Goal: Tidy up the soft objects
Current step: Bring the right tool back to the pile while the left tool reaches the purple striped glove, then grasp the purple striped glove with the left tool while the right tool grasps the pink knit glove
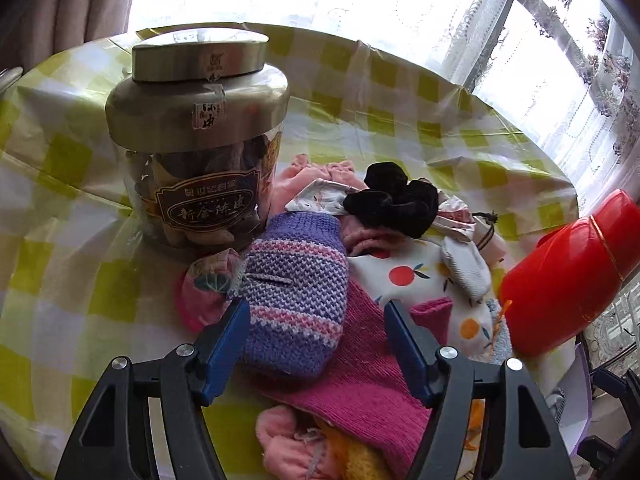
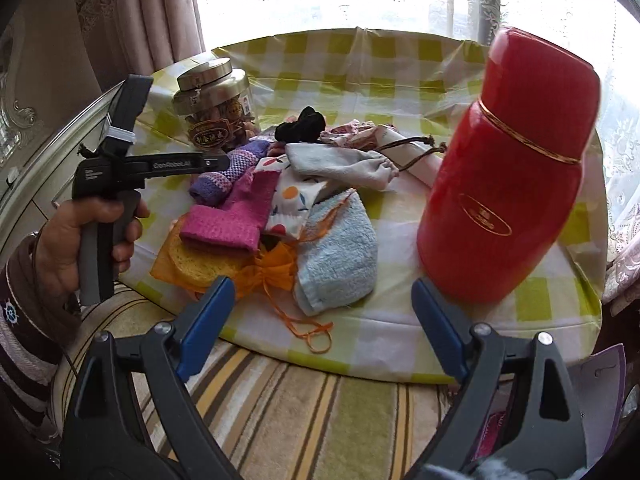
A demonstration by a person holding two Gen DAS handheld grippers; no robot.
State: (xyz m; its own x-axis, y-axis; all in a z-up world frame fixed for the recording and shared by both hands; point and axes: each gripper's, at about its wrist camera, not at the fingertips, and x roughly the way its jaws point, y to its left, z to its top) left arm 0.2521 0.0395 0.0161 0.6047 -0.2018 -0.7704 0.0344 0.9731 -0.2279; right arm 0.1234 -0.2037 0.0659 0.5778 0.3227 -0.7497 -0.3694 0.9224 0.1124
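The left tool [image 1: 316, 320] hangs wide open and empty over the purple striped knit sock [image 1: 294, 280] atop the pile on the worktop [image 1: 60, 220]. Close low across the knit, avoiding the jar [image 1: 196, 140]. Only the right tool [image 2: 324, 300], also open and empty, shows the blue towel [image 2: 340, 252].

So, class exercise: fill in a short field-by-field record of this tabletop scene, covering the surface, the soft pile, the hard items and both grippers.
surface: table with yellow-green checked cloth
soft pile: purple striped knit, magenta knit, light blue towel, black scrunchie, fruit-print cloth
hard items: lidded jar at far left; red flask upright at right
left gripper: open, fingers either side of the purple striped knit
right gripper: open, holding nothing, at the near table edge
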